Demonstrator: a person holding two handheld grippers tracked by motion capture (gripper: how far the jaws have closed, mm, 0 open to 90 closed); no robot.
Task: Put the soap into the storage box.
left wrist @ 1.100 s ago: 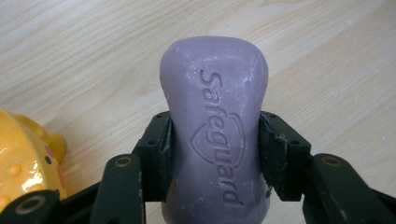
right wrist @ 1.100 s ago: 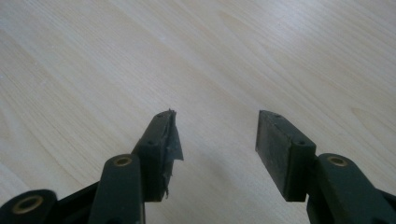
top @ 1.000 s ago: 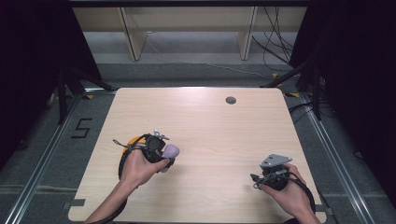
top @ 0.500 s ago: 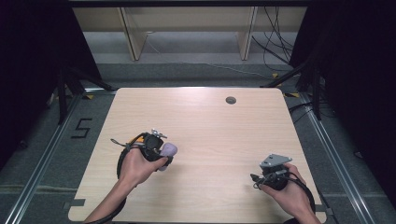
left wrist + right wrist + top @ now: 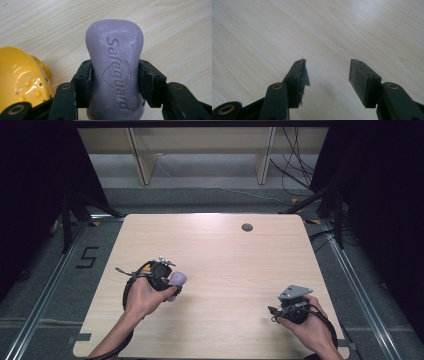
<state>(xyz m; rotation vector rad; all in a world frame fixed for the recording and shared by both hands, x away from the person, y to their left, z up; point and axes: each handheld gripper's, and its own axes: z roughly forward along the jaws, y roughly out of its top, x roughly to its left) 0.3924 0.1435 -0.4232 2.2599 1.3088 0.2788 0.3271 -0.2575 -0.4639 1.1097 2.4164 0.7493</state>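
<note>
Lilac and smooth, the waisted bar of soap (image 5: 114, 72) with a brand name pressed into its face is clamped at its narrow middle between the two black pads of the left gripper (image 5: 114, 82), which is closed firmly on it. From the high view, the soap (image 5: 176, 280) is held low over the pale wooden table (image 5: 235, 265), on the left half of it, well apart from the small dark round hole (image 5: 247, 227) near the far edge. Just beside the soap, on its left in the left gripper view, stands a glossy yellow plastic dish with small holes and bumps (image 5: 22, 80).

The right gripper (image 5: 328, 75) rests near the front right corner of the table, far from the soap, with its jaws parted and nothing between them; a torn strip hangs from one pad.

In my judgement, the main risk is slipping: the soap is smooth and rounded, so it could slide out through the pads if the hand tilts or moves quickly. It could also knock the yellow dish, because they are so close.
</note>
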